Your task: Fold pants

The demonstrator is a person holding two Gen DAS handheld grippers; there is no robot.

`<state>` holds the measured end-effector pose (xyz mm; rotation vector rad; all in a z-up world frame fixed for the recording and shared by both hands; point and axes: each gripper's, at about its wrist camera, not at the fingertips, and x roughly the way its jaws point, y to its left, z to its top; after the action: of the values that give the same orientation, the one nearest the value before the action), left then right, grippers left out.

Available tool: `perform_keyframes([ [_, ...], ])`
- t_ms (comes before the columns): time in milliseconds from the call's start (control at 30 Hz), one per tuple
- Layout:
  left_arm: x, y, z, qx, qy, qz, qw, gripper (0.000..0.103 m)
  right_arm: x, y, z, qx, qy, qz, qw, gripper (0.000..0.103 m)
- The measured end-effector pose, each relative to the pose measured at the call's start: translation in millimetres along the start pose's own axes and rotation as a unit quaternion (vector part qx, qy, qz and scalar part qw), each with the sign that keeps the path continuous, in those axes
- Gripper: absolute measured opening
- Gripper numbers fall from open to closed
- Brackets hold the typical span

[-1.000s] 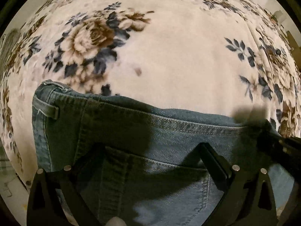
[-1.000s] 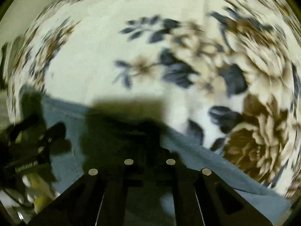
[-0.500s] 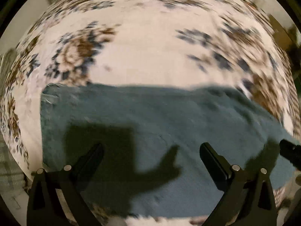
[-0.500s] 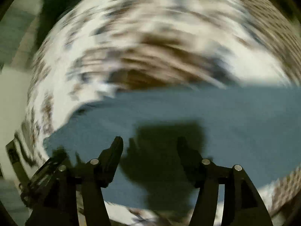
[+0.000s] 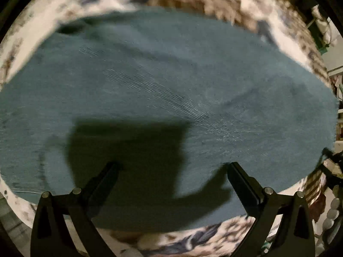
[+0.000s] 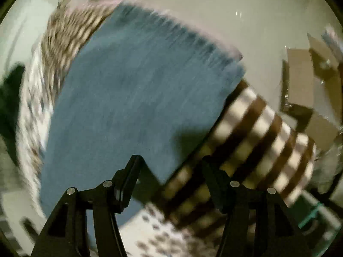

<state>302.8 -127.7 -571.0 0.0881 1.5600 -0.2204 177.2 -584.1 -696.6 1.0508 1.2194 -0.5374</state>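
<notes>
— Did you find any writing, label, brand or number you could read in either wrist view?

— No, you had nothing legible. Both views were smeared by motion blur. The pants (image 5: pixel 163 98) showed only bare denim weave, with no tag or patch lettering you could make out.

— And around the pants?

— Beside them, the floral cover (image 5: pixel 193 242) and the brown-and-cream striped cloth (image 6: pixel 257 132) carried only pattern. Beyond the striped cloth, the cardboard boxes (image 6: pixel 300 81) showed plain faces; if they bore print, it was too blurred for you to read.
</notes>
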Motion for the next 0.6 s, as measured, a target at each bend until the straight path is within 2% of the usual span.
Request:
perform_keyframes([
  [133, 12.3, 4.9, 11.4, -0.015, 0.010, 0.000, 0.9998, 0.103, -5.6, -34.7, 30.0, 0.055, -0.021, 0.075, 0.995, 0.062],
  [233, 11.1, 8.0, 15.0, -0.011, 0.012, -0.003, 0.9999, 0.103, 0.6, -24.5, 31.9, 0.074, -0.037, 0.121, 0.989, 0.062],
  [367, 11.4, 10.2, 19.1, -0.014, 0.013, 0.003, 0.9998, 0.103, -2.5, -22.6, 36.3, 0.073, -0.051, 0.154, 0.984, 0.062],
  [500, 18.1, -3.9, 11.6, -0.015, 0.016, 0.004, 0.9998, 0.103, 14.3, -27.3, 38.1, 0.070, -0.039, 0.182, 0.980, 0.062],
  [600, 21.6, -6.3, 16.8, -0.014, 0.028, 0.001, 0.9995, 0.103, 7.6, -21.8, 39.1, 0.077, -0.055, 0.253, 0.963, 0.058],
])
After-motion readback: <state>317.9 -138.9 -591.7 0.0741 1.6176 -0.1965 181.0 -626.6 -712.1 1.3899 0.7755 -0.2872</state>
